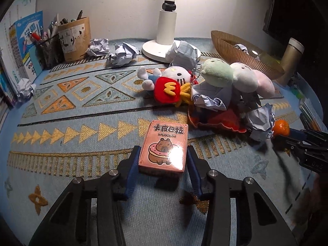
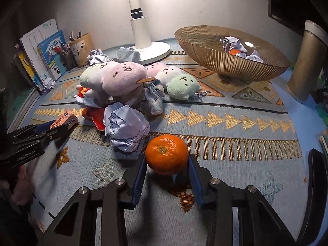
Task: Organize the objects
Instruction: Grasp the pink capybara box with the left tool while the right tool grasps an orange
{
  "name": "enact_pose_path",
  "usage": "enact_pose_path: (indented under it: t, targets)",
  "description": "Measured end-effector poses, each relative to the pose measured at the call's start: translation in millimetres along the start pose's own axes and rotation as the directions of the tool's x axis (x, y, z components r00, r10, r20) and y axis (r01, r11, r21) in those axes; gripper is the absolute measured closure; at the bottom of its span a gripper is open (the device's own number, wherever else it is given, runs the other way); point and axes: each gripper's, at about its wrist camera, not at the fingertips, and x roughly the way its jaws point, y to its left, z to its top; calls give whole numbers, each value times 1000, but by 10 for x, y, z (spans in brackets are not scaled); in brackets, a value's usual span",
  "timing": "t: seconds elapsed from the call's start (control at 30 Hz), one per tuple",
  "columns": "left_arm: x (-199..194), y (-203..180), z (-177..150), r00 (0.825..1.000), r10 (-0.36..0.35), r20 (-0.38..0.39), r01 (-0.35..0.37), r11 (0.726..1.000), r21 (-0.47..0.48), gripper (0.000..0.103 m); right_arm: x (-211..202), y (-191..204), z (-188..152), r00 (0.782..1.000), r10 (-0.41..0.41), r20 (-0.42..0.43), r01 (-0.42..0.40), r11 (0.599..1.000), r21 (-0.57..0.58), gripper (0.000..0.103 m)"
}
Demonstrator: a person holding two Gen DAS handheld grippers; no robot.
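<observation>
Card box: I have the pink poker card box (image 1: 163, 146) lying flat on the patterned mat, at the near edge of the bench, between the left gripper (image 1: 162, 164) fingers, which are clamped on its two long sides.
Mandarin: the mandarin (image 2: 166, 154) sits on the mat just beside a crumpled paper ball (image 2: 125, 128); the right gripper (image 2: 167, 169) fingers are pressed on its left and right flanks.
Grip check: I judge both holds are low on the pads; I would lift slowly and straight up so the round fruit does not roll out.
Destination: the ribbed gold bowl (image 2: 215, 61) at the back right already holds a mandarin and paper, a likely home for the fruit.
Path: I would carry it clear of the plush toys (image 2: 123, 78).
Risk: the glossy box may slip if tilted.
</observation>
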Motion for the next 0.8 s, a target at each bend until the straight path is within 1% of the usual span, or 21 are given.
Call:
enact_pose_path:
  t: [0.2,0.27,0.33,0.37,0.4,0.43,0.57,0.63,0.67,0.73,0.8]
  targets:
    - [-70,-35,18,1000,0,22,0,1000,-17,64,-162,-97,58,999,-3,36,2,1000,14,64]
    - [-44,-55,18,1000,-4,5,4,1000,-8,64,-156,-132,58,1000,-7,29,7,1000,21,64]
    - [5,-71,2,1000,14,-12,-15,1000,-4,64,-128,-168,40,1000,-4,19,3,1000,29,64]
    - [33,-72,-8,1000,13,-28,-13,1000,-7,63,-110,-184,29,1000,1,11,-1,999,34,64]
    - [59,-67,-14,999,12,-40,-12,1000,-15,58,-90,-193,18,1000,4,2,-4,999,37,64]
    - [80,-68,-15,999,12,-46,-13,1000,-16,55,-70,-203,8,1000,4,-6,-4,999,40,64]
    - [114,-82,24,999,15,-47,-16,1000,-14,54,-12,-209,-4,1000,5,-28,-4,999,37,64]
    - [128,-93,35,999,14,-42,-15,1000,-11,55,1,-201,-2,999,7,-31,-5,999,35,64]
    - [126,-108,30,999,28,-37,-28,1000,-3,65,4,-198,0,999,6,-33,-5,999,33,64]
    - [99,-127,24,999,36,-32,-36,999,4,65,-19,-209,8,1000,12,-27,-11,999,35,64]
    - [-9,-137,43,999,35,-2,-34,999,4,65,-98,-245,57,1000,18,-7,-18,998,52,64]
